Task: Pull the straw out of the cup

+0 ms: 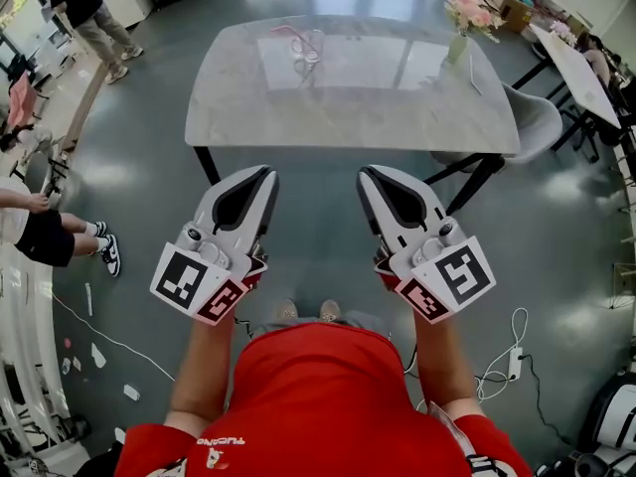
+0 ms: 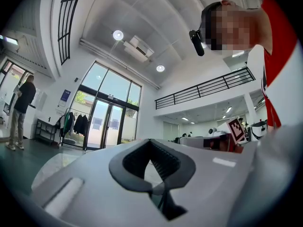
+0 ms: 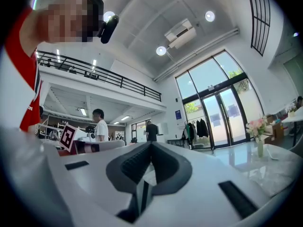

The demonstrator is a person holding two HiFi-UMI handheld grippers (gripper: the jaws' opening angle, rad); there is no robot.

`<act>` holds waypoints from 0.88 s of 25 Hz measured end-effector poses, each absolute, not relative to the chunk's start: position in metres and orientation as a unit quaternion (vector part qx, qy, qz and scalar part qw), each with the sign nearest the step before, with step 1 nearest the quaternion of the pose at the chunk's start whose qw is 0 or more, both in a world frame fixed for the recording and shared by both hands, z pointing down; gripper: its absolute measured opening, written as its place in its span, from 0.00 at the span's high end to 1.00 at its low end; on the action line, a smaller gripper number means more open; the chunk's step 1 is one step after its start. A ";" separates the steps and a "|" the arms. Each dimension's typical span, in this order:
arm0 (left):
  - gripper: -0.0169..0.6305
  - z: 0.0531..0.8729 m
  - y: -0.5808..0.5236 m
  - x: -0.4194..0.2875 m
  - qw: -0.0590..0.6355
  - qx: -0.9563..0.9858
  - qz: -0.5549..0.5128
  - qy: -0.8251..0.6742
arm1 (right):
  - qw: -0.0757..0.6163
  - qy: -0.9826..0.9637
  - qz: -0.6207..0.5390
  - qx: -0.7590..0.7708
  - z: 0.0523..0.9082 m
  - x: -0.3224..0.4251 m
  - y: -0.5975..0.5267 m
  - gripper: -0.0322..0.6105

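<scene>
Left tool (image 1: 264,175) and right tool (image 1: 368,175) are held pressed together, empty, mid-frame, well short of the desk (image 1: 238,107). Likely parked for approach. Cup (image 1: 309,50) with straw (image 1: 286,32) is seen upper centre, untouched.

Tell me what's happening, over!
Left tongs shut, empty. Right tongs shut, empty. Straw in cup on table ahead. Nothing in the way.
</scene>
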State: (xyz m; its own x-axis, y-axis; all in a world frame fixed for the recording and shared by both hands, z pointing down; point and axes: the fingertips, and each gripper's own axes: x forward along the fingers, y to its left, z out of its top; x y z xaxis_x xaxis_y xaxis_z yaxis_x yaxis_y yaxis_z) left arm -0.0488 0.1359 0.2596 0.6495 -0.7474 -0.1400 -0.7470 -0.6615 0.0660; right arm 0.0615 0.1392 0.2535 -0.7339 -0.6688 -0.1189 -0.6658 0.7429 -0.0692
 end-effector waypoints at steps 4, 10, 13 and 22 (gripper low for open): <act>0.97 0.259 0.133 -0.046 -0.001 0.902 -0.072 -0.426 | 0.071 0.932 -0.010 -0.355 0.254 0.075 0.133 0.95; 0.97 0.261 0.129 -0.042 0.000 0.895 -0.065 -0.441 | 0.075 0.933 -0.017 -0.353 0.258 0.089 0.125 0.95; 0.97 0.260 0.126 -0.044 -0.002 0.894 -0.065 -0.444 | 0.073 0.934 -0.017 -0.351 0.260 0.089 0.121 0.95; 0.97 0.266 0.097 -0.050 -0.003 0.892 -0.077 -0.444 | 0.060 0.933 -0.009 -0.353 0.266 0.085 0.095 0.95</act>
